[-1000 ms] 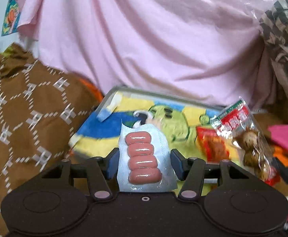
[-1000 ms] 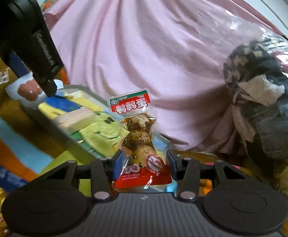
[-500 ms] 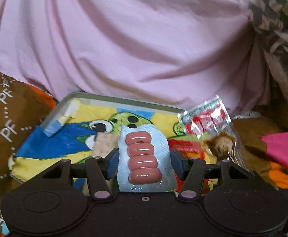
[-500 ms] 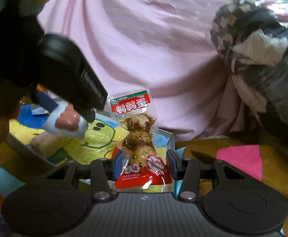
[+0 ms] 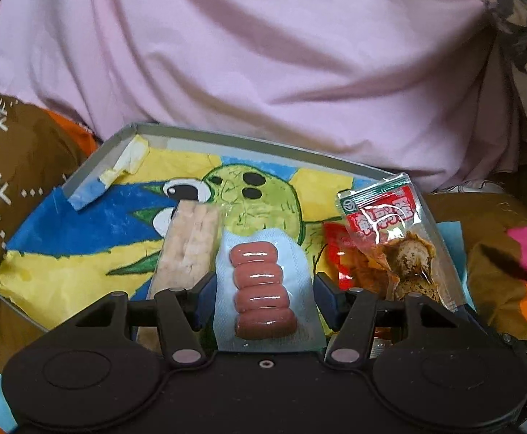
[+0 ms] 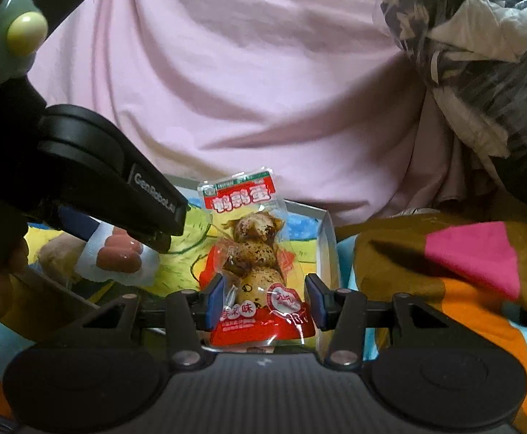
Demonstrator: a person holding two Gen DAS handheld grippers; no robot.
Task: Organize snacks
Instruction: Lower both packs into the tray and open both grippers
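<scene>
My left gripper is shut on a clear pack of small pink sausages and holds it over a shallow box lined with a yellow, blue and green cartoon drawing. A pale wafer bar lies in the box left of the sausages, and a red packet to the right. My right gripper is shut on a red and clear pack of quail eggs, over the box's right end. That pack also shows in the left wrist view. The left gripper and sausages show at left in the right wrist view.
A big pink cloth rises behind the box. A brown patterned blanket lies left, and brown, pink and orange bedding right. A clear bag of dark clothes sits at upper right.
Both grippers have moved forward and down over the box, each still holding its pack. The wafer bar has come into view beside the sausages.
</scene>
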